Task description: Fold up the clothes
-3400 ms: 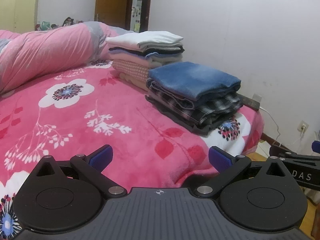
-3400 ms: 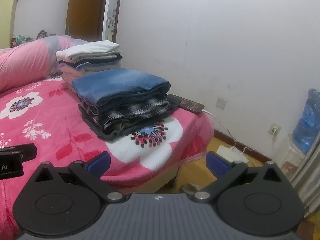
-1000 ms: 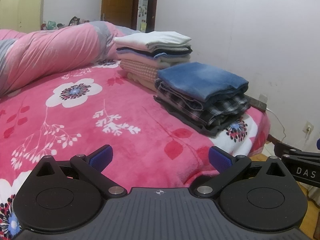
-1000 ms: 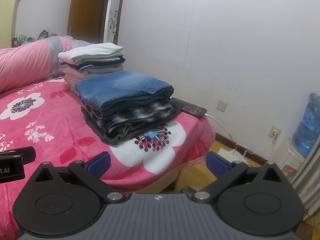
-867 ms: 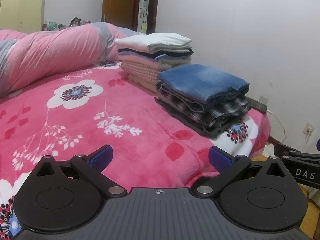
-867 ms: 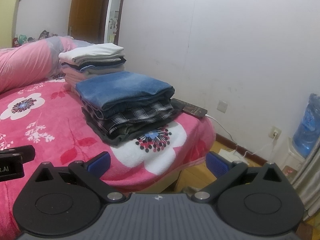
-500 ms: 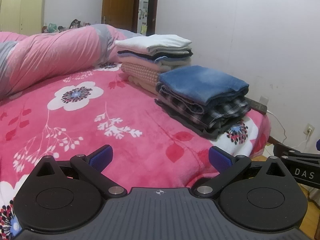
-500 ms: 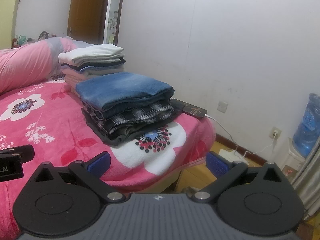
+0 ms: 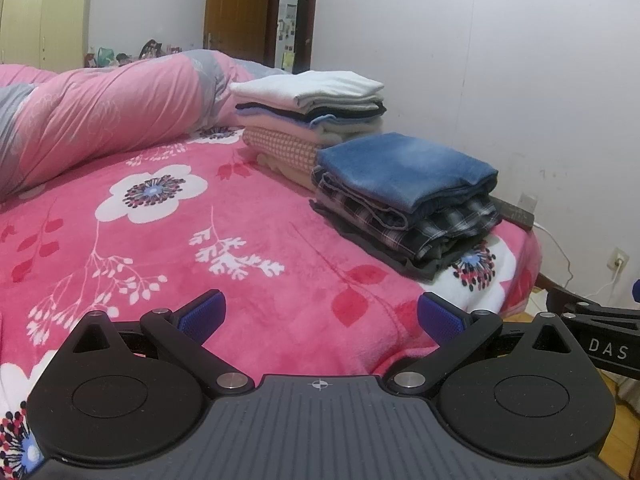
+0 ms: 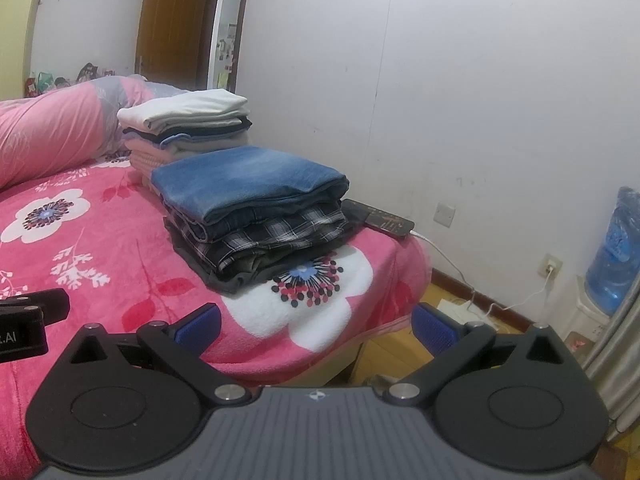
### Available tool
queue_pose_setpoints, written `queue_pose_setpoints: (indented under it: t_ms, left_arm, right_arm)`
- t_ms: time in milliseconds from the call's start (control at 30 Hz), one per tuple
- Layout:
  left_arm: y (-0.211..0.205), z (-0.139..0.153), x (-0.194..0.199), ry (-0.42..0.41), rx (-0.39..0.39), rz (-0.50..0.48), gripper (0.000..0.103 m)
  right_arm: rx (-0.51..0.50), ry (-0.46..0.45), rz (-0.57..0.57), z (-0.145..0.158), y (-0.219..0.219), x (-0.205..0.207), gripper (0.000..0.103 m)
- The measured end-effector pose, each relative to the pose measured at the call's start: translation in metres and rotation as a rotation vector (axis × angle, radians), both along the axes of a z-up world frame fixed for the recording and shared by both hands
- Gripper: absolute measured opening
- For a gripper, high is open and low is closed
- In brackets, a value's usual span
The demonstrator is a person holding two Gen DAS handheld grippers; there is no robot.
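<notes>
Left jaws [image 9: 320, 312] were spread wide, empty, hovering low over the bed [image 9: 240, 240]. Ahead of them to the left, the rolled quilt [image 9: 100, 120]. Ahead-right sat two folded stacks, touching: the far stack [image 9: 312, 116] with a white top, the near stack [image 9: 404, 200] with a denim top, parked at the bed edge, probably to leave folding room. Right jaws [image 10: 316, 326] were also released, holding nothing, near stack ahead-left. No unfolded garment was in view, so I judge folding done or the next piece out of frame. Phone [image 10: 380, 218] was part-hidden behind the stack.
</notes>
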State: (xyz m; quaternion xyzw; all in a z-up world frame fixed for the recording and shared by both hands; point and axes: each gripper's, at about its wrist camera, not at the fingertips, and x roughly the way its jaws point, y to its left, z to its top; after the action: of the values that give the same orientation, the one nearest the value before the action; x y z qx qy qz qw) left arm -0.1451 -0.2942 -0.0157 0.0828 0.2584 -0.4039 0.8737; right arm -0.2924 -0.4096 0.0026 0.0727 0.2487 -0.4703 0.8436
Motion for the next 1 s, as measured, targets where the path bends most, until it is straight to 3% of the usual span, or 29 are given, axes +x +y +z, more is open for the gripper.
queue_pose_setpoints:
  t_ms: [1000]
  left_arm:
    - [0.0001, 0.0033, 0.001, -0.006, -0.006, 0.008, 0.103]
  right_arm:
    - [-0.003, -0.003, 0.006, 0.0015, 0.0032, 0.004, 0.103]
